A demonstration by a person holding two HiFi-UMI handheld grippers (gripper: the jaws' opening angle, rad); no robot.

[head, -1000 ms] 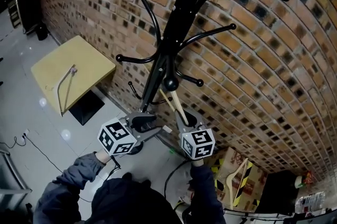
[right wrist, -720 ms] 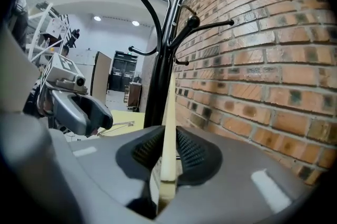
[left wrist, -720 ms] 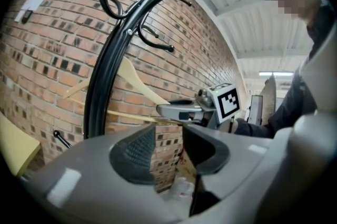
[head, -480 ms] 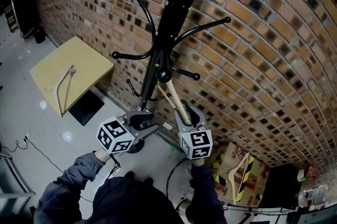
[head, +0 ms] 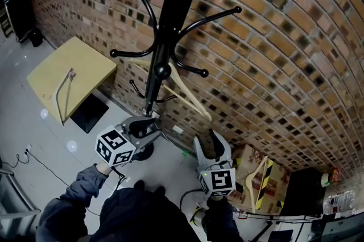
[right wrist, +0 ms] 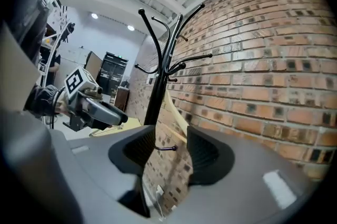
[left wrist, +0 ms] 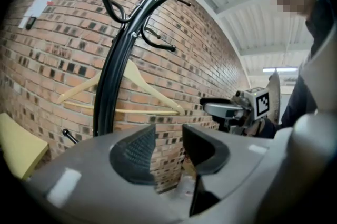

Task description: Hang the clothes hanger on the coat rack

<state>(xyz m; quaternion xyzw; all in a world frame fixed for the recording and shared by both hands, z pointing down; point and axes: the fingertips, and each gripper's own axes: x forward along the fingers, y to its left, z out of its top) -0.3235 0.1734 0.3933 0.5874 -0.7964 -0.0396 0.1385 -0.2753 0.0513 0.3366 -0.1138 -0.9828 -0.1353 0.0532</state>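
Note:
A pale wooden clothes hanger (head: 190,97) hangs on the black coat rack (head: 162,36), close against the pole, and neither gripper touches it. My right gripper (head: 215,140) sits below and right of the hanger's lower end; its jaws are opening and nothing is between them. In the right gripper view the hanger (right wrist: 176,115) and the rack (right wrist: 160,73) lie beyond the gap of that gripper (right wrist: 171,152). My left gripper (head: 149,126) points at the pole's lower part, with a narrow empty gap between its jaws (left wrist: 168,149). The hanger (left wrist: 126,89) crosses behind the pole (left wrist: 113,73).
A brick wall (head: 273,65) stands right behind the rack. A yellow table (head: 85,62) at the left carries another hanger (head: 62,93). A cardboard box with a hanger (head: 256,178) lies at the lower right. The rack's round base (head: 139,153) rests on the floor.
My right gripper has opened off the hanger's end and drawn back down and right from the rack. The hanger stays hanging on the rack. The left gripper has hardly moved.

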